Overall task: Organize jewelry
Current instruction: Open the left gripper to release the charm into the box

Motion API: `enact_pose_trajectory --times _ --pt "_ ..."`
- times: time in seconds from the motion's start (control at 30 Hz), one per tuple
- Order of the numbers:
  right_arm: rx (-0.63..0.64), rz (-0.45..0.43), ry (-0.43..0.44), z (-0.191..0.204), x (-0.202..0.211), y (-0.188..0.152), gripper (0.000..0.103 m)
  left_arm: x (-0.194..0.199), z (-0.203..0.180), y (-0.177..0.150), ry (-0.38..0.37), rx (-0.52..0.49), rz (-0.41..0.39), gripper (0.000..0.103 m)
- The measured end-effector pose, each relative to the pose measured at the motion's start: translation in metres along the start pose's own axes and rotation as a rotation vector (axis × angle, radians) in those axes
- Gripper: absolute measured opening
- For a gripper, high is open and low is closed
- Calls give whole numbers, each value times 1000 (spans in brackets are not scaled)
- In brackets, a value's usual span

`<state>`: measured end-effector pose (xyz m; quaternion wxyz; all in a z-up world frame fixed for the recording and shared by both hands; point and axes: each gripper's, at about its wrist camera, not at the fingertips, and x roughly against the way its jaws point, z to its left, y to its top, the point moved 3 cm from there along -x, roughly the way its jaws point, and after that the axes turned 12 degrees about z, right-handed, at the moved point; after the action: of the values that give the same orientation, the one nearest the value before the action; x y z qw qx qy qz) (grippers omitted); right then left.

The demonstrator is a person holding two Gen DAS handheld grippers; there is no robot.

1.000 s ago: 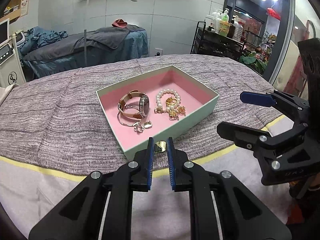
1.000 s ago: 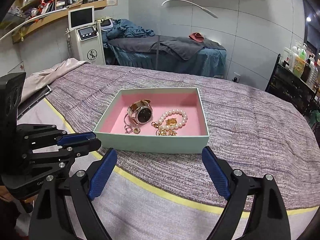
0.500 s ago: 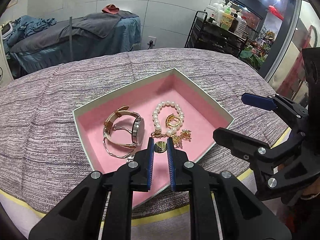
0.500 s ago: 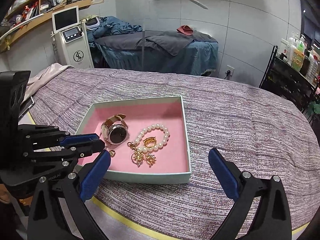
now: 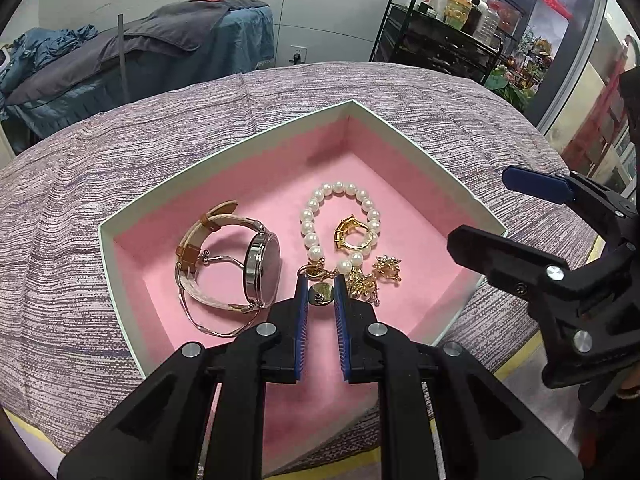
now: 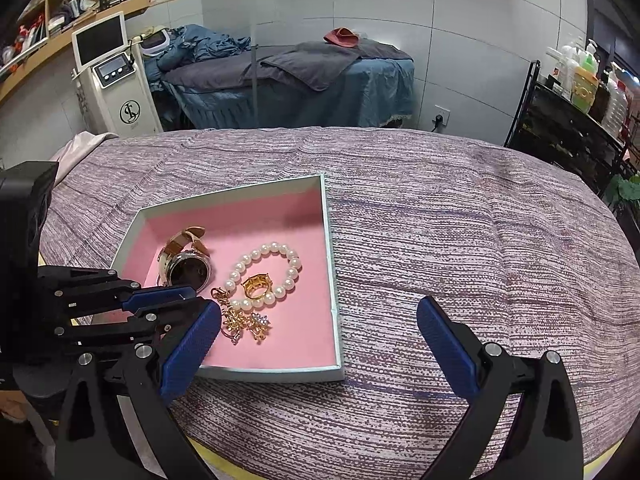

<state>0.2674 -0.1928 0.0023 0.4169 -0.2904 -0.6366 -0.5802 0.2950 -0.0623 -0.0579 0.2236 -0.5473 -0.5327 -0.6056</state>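
Note:
A pale green box (image 5: 416, 164) with a pink lining sits on a grey-purple striped cloth. In it lie a watch (image 5: 260, 268), a pearl bracelet (image 5: 340, 216), a gold ring (image 5: 352, 234) and gold brooches (image 5: 372, 280). My left gripper (image 5: 321, 294) is shut on a small gold earring (image 5: 321, 295) and holds it over the box, just in front of the brooches. My right gripper (image 6: 316, 336) is open and empty over the box's near right side; it also shows in the left wrist view (image 5: 500, 212). The box (image 6: 332, 264) also shows in the right wrist view.
The striped cloth (image 6: 460, 240) covers a bed with a yellow-edged sheet (image 6: 208, 460) at its near side. Behind stand a massage bed (image 6: 300, 80), a white machine (image 6: 116, 84) and a black shelf of bottles (image 6: 576, 112).
My left gripper has carried the earring forward from in front of the box to over its pink floor. My right gripper has moved closer to the box and stayed open.

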Motion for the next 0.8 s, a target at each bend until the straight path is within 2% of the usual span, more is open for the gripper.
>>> enact_pose_trajectory --times 0.43,0.57,0.63,0.7,0.73,0.8 --pt "-51 -19 16 -12 10 -4 96 -5 -5 2 25 -14 6 14" --pt "-70 -23 18 -16 12 -6 96 1 -4 0 27 -9 -9 17" --pt "-83 -25 18 -18 14 -8 96 6 -3 -2 36 -7 -19 25" --pt "-102 -30 19 -20 17 -10 96 16 -4 -4 53 -10 -50 41" --pt "-109 -34 22 -22 20 -12 96 23 -5 -7 62 -12 -71 45" --pt "-126 -45 27 -24 26 -15 96 39 -6 -13 88 -9 -119 67"
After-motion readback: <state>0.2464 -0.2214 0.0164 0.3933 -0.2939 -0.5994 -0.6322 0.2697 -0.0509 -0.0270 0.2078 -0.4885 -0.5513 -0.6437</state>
